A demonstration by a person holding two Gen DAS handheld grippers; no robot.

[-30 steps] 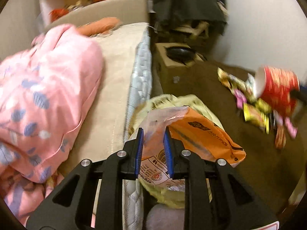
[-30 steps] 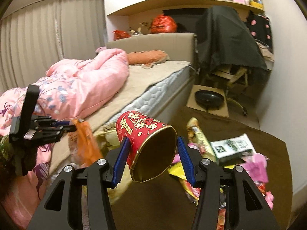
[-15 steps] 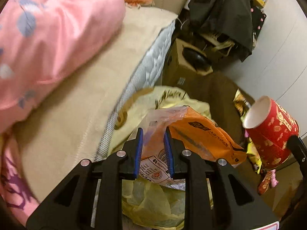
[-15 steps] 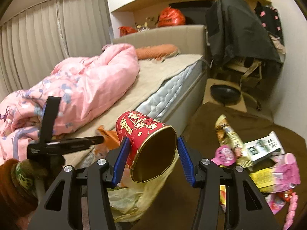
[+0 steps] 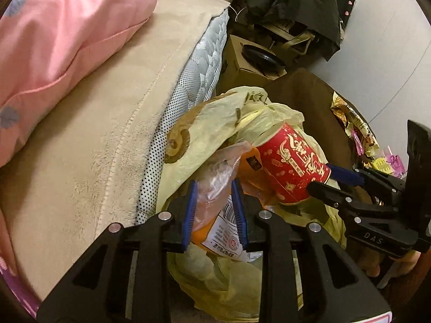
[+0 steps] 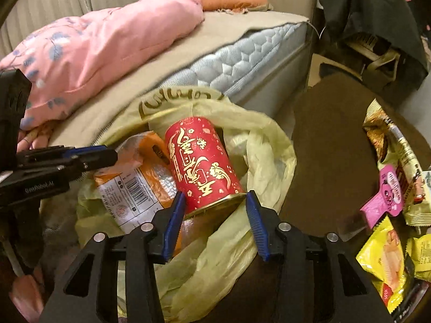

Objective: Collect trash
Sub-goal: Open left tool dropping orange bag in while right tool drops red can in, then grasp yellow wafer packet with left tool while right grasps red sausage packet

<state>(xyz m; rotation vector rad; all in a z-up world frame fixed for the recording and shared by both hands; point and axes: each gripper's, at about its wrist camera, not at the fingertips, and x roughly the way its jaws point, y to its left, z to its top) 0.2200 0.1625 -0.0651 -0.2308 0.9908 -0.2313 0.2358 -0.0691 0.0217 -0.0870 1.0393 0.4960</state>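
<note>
A pale yellow plastic bag (image 5: 215, 123) (image 6: 264, 145) lies open on the floor beside the bed. My left gripper (image 5: 214, 210) is shut on an orange snack packet (image 5: 212, 215) (image 6: 134, 177), held in the bag's mouth. My right gripper (image 6: 215, 215) is shut on the base of a red and gold cylindrical can (image 6: 202, 161) (image 5: 291, 161), whose top end points down into the bag, next to the packet. The right gripper also shows in the left wrist view (image 5: 331, 180), and the left one in the right wrist view (image 6: 107, 154).
A bed (image 5: 94, 140) with a pink quilt (image 6: 107, 43) is on the left. Several snack wrappers (image 6: 390, 202) lie on a brown mat (image 6: 328, 145) at the right. A cardboard box with a black round object (image 5: 258, 56) and a draped chair (image 5: 293, 8) stand behind.
Both grippers have come down to the yellow bag. The red can has tipped from level to top-down inside the bag's mouth. The orange packet has dropped lower into the bag.
</note>
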